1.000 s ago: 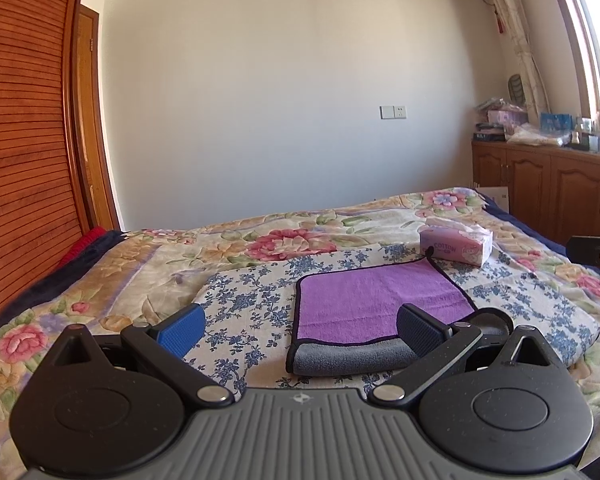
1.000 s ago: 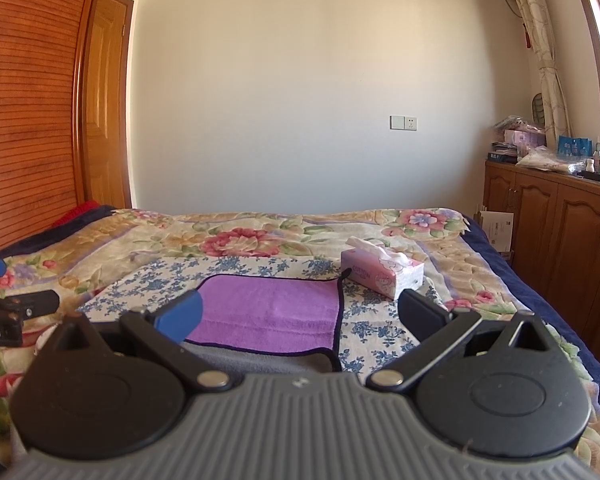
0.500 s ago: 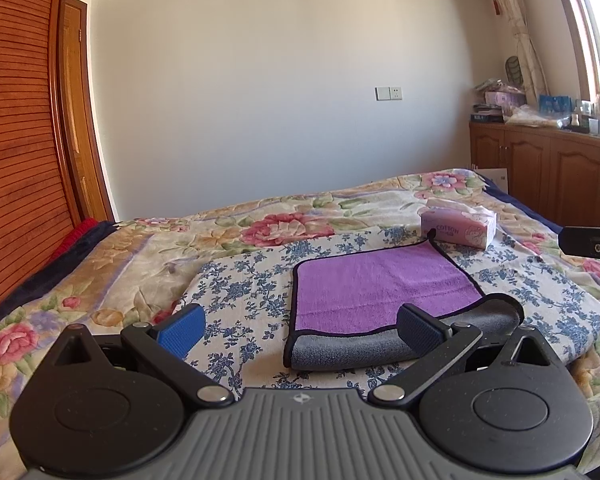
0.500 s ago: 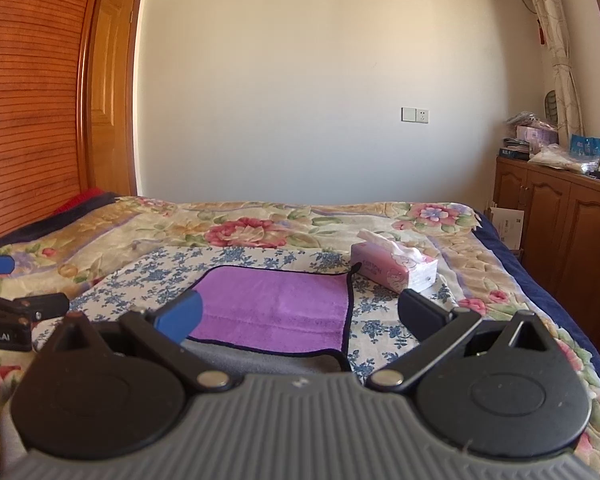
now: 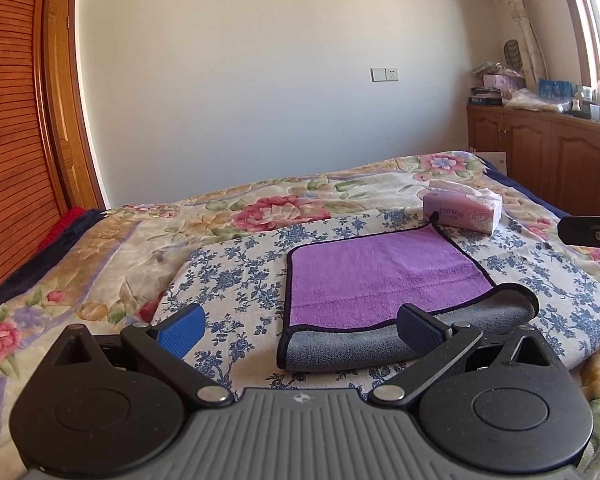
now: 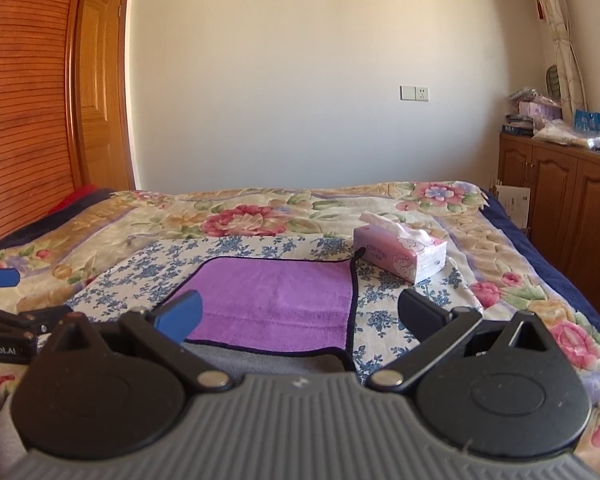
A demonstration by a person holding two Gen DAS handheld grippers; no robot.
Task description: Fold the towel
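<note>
The towel (image 5: 384, 276) lay on the blue-flowered cloth (image 5: 236, 276) spread over the bed (image 5: 100, 248), purple side up, its near edge rolled over to show the grey side. A tissue pack (image 5: 462, 212) sat just beyond its far right corner, touching the corner loop. The left gripper (image 5: 300, 326) hovered near the towel's near left corner, jaws wide apart and holding nothing. The right gripper (image 6: 300, 314) hung over the near right part of the towel, jaws likewise spread and empty.
</note>
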